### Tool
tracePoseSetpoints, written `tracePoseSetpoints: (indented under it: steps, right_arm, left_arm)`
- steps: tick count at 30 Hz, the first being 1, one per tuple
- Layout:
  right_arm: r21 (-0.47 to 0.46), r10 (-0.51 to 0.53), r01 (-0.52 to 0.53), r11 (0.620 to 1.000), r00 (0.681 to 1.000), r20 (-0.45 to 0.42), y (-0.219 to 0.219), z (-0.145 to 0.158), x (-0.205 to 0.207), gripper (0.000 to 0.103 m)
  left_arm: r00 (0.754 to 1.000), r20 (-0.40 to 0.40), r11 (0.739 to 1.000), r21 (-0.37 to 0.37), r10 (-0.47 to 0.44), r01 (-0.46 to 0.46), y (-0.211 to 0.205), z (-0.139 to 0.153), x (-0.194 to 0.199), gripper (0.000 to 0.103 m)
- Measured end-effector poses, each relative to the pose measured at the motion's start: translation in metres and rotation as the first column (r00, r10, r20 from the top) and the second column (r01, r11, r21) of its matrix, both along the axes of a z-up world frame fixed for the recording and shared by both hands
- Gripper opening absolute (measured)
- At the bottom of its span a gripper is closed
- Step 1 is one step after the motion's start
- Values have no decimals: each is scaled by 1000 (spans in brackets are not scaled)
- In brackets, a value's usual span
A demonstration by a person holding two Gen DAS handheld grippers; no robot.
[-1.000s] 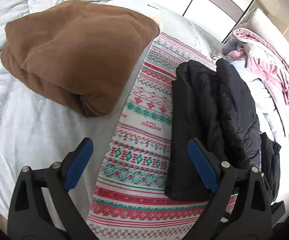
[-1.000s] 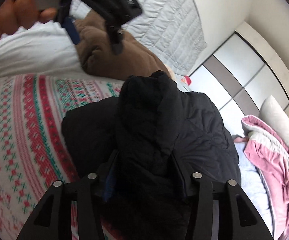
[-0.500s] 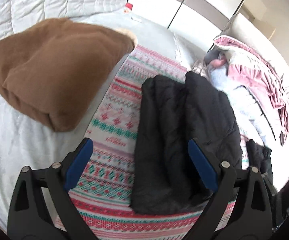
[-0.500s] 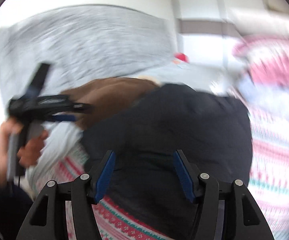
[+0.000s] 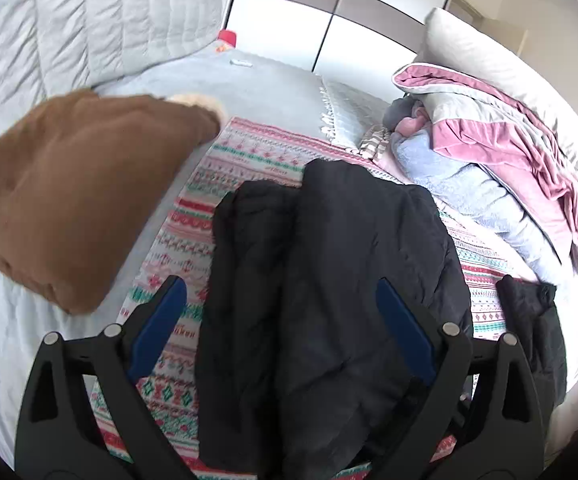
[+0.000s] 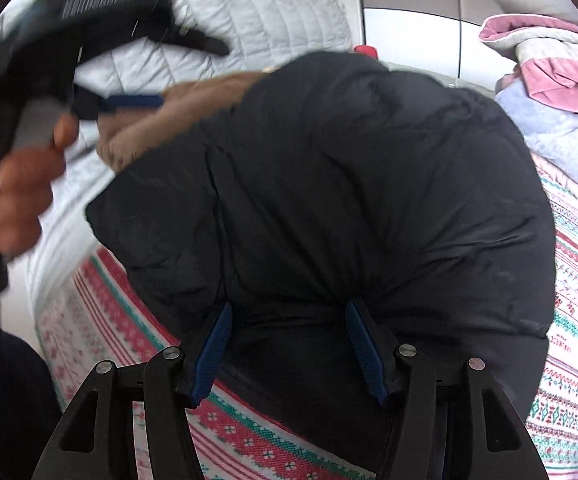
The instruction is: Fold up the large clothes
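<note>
Lying folded lengthwise on the patterned blanket [image 5: 249, 160], the black jacket [image 5: 329, 280] fills mid-frame in both views. Left gripper [image 5: 281, 320] jaws gape empty above it; right gripper [image 6: 289, 344] jaws straddle a fold (contact unclear), probably ready for another fold.

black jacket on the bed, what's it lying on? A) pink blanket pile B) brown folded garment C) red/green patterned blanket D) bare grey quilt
C: the black jacket lies on the red and green patterned blanket, whose stripes show around its edges in both wrist views.
</note>
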State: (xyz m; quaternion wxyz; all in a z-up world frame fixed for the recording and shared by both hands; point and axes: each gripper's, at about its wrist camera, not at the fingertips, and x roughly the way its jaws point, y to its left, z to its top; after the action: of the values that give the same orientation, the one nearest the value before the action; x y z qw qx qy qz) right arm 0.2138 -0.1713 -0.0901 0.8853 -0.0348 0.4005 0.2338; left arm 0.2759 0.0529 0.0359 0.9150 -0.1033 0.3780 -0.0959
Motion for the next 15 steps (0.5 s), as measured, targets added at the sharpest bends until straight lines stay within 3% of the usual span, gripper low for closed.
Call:
tracePoseSetpoints:
  steps: [5, 8, 11, 13, 15]
  right_arm:
    - [1, -1, 1, 1000, 1000, -22, 0, -17, -1, 60]
    - [-1, -3, 3, 1000, 999, -34, 0, -23, 0, 60]
    - [-4, 2, -2, 1000, 1000, -30, 0, -25, 1, 60]
    - [15, 7, -6, 1000, 1000, -30, -7, -27, 0, 60]
    - [45, 25, -23, 999, 999, -46, -13, -20, 1, 60]
  left_arm:
    - [1000, 26, 995, 97, -10, 7, -28, -4, 8, 95]
    - [999, -2, 983, 181, 38, -37, -38, -16, 20, 90]
    - [990, -71, 955, 280, 121, -97, -38, -41, 39, 85]
    - [983, -68, 936, 322, 173, -143, -33, -52, 44, 84]
    - [973, -44, 897, 398, 226, -190, -31, -60, 47, 82]
